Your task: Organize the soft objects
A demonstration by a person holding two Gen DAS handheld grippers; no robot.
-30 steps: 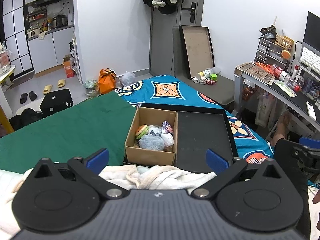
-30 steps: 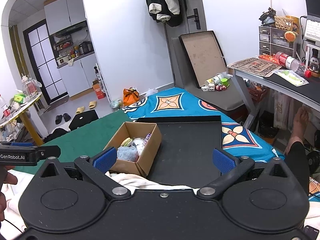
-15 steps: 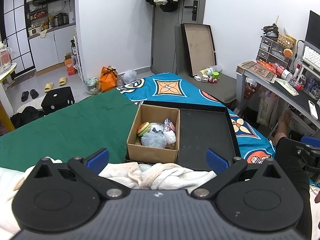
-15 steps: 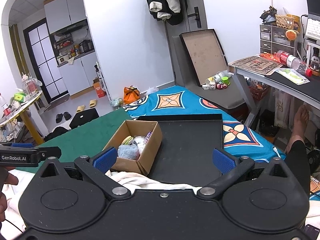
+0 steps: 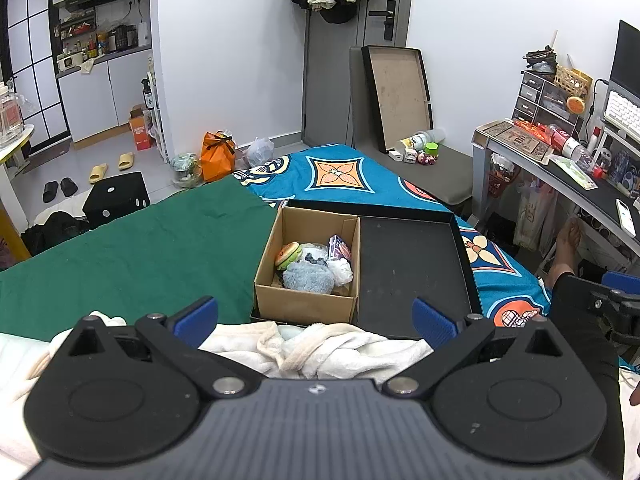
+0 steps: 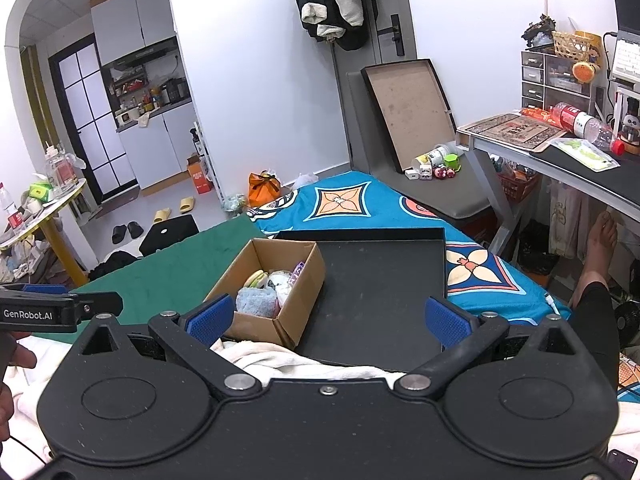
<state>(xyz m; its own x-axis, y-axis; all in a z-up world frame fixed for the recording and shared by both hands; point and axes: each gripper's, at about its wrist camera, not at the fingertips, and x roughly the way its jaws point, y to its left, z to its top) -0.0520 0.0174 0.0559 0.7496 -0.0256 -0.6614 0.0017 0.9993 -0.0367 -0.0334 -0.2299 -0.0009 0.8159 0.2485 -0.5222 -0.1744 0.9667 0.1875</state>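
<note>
The left hand-held gripper (image 5: pixel 314 316) is held low over a cream towel (image 5: pixel 320 346), aimed at the box; its blue pads (image 5: pixel 196 316) are spread wide and nothing is gripped. The right hand-held gripper (image 6: pixel 328 318) is held level beside it, likewise wide open and empty. In the right view the left gripper's side is seen at the far left, with fingers of a hand (image 6: pixel 18 356) on its grip.

A bed is shown, covered by a green cloth (image 5: pixel 132 248) on the left and a blue patterned sheet (image 5: pixel 340 172) on the right. One black tray (image 5: pixel 412 268) lies on it, and one cardboard box (image 5: pixel 308 304) stands in the tray's left part; the right part is bare. The soft things are piled in the box: one fluffy blue toy (image 5: pixel 308 278), one burger-shaped toy (image 5: pixel 288 256), one white piece (image 5: pixel 342 272) and one small printed packet (image 5: pixel 339 246) can be counted; more may be hidden beneath.

Beyond, a grey door (image 5: pixel 356 52) with clothes hung on it, a second tray (image 5: pixel 400 96) leaning at the wall, a tabletop (image 5: pixel 560 176) at the right, and two pairs of slippers (image 5: pixel 108 166) on the floor are seen.
</note>
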